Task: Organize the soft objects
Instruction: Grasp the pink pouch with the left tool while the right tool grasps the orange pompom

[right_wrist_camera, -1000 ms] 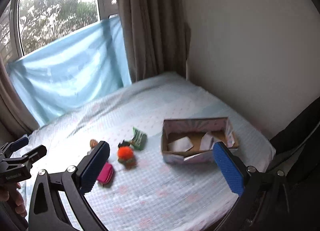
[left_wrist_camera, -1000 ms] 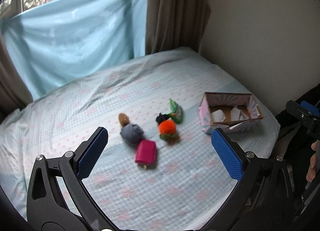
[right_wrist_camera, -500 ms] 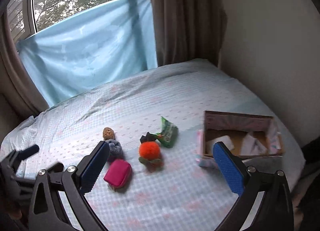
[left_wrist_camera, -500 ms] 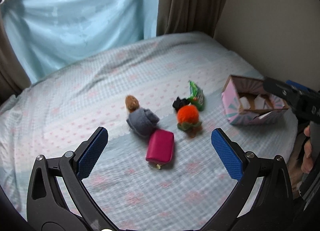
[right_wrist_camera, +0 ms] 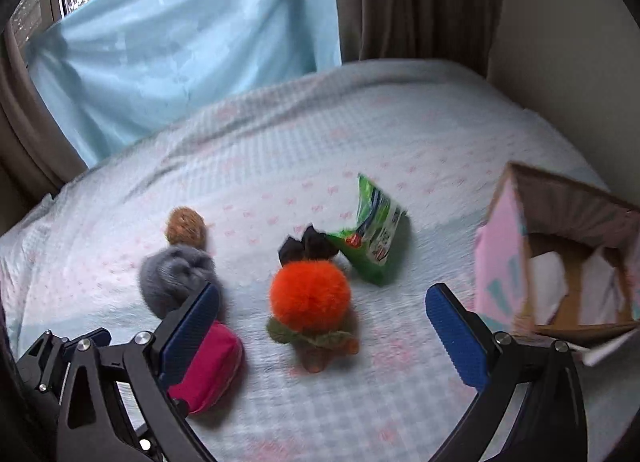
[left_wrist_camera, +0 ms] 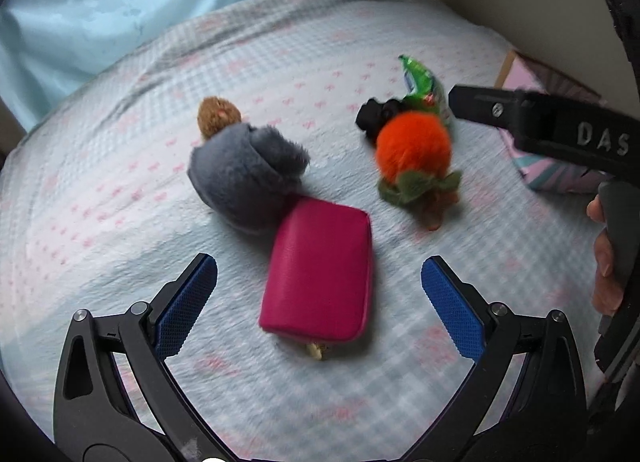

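Soft things lie on a checked bed cover. In the left wrist view my left gripper (left_wrist_camera: pixel 319 290) is open, its blue pads either side of a magenta pouch (left_wrist_camera: pixel 320 274), just above it. Beyond lie a grey plush (left_wrist_camera: pixel 244 178) with a brown pompom (left_wrist_camera: pixel 218 116), an orange fluffy ball toy (left_wrist_camera: pixel 414 150), a black item (left_wrist_camera: pixel 376 114) and a green packet (left_wrist_camera: pixel 422 82). In the right wrist view my right gripper (right_wrist_camera: pixel 322 316) is open around the orange toy (right_wrist_camera: pixel 310 296); the pouch (right_wrist_camera: pixel 208 370), grey plush (right_wrist_camera: pixel 172 274) and packet (right_wrist_camera: pixel 376 230) show too.
An open pink cardboard box (right_wrist_camera: pixel 500 262) with paper inside stands at the right, also at the edge of the left wrist view (left_wrist_camera: pixel 532 170). A light blue cloth (right_wrist_camera: pixel 180 34) and brown curtains (right_wrist_camera: pixel 416 2) back the bed; a wall is at right.
Both grippers have moved forward and down toward the bed. The left now frames the magenta pouch, the right the orange toy. Both stay open.
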### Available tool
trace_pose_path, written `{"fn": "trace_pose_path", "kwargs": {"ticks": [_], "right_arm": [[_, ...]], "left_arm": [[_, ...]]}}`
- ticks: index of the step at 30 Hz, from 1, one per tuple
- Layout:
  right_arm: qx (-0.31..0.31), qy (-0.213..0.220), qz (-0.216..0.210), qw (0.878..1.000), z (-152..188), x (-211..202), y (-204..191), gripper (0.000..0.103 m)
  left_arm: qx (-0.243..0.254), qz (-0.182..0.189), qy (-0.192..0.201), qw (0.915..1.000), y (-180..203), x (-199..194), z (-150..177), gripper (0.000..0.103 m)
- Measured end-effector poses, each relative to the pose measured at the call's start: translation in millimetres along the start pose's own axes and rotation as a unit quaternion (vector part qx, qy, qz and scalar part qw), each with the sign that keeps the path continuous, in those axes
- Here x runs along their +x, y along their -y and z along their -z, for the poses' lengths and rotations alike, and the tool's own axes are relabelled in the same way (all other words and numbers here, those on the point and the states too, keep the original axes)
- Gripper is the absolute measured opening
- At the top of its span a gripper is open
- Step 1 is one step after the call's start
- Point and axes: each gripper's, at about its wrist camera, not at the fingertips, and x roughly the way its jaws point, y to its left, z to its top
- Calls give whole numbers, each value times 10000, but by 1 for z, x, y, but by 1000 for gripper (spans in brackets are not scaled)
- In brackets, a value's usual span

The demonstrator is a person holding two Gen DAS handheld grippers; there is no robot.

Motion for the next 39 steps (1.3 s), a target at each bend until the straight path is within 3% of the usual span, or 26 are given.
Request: {"fn": "trace_pose_path", "kwargs": {"ticks": [9, 15, 18, 20, 22, 24, 29, 32, 39], "right_arm": [[-199, -259, -168, 9993, 17, 65, -1, 102], [-372, -411, -244, 9982, 16, 94, -9, 90], [-354, -448, -250, 9981, 15, 104, -10, 90], [-344, -477, -231, 9980, 15, 107, -10, 86], [-318, -552, -238, 9977, 15, 110, -9, 71], [-303, -617, -209, 9974, 16, 114, -10, 64], [-348, -629, -185, 9972, 16, 112, -10, 53], [-391, -647, -171, 9970, 18, 109, -8, 37], [-373, -488, -183, 9979, 14, 86, -7, 35]], "left_arm": [[-237, -27, -321, 9992, 3, 52, 13, 101], [-205, -236, -514, 9982, 6, 71, 15, 85], [-236, -250, -560, 9978, 4, 75, 12, 79], [-208, -203, -566, 9980, 5, 76, 10, 74], [-148, -189, -563, 9981, 6, 76, 10, 70], [-119, -151, -567, 9982, 7, 75, 9, 65], [-42, -197, -534, 9984, 11, 71, 7, 57], [-65, -165, -529, 9984, 10, 68, 6, 54], [-47, -179, -482, 9987, 11, 50, 8, 49]]}}
